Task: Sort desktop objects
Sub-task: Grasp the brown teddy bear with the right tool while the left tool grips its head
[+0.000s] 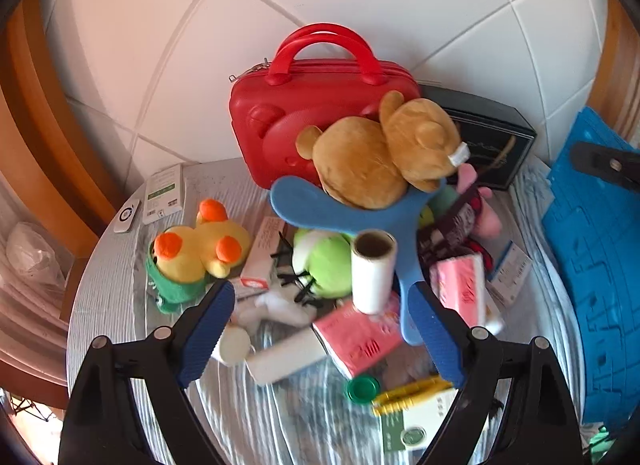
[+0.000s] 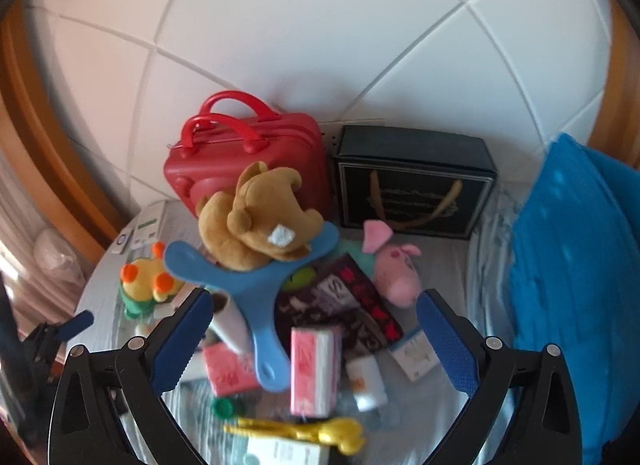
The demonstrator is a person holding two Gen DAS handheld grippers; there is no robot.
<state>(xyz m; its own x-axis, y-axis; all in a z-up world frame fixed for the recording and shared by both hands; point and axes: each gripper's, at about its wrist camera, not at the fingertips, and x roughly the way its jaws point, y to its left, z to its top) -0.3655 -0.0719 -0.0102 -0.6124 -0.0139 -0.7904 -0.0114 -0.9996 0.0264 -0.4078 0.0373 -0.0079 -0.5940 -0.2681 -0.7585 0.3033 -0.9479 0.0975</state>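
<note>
A heap of small objects lies on a striped cloth. A brown plush bear [image 1: 380,153] [image 2: 260,221] rests on a blue three-armed plastic piece [image 1: 340,213] [image 2: 256,285]. Around them lie a yellow duck plush [image 1: 200,245], a green plush [image 1: 324,261], a white roll [image 1: 374,269], pink tissue packs [image 1: 360,337] [image 2: 314,369], a pink pig plush [image 2: 396,269] and a yellow clip [image 2: 300,431]. My left gripper [image 1: 324,329] hovers open above the heap's near side, holding nothing. My right gripper [image 2: 316,341] is also open and empty, over the tissue packs.
A red carry case [image 1: 320,105] [image 2: 248,161] and a black gift box [image 2: 412,185] stand against the tiled wall at the back. A blue ribbed mat [image 1: 592,245] [image 2: 572,265] stands at the right. A white remote [image 1: 128,215] and a white box [image 1: 164,193] lie at the left edge.
</note>
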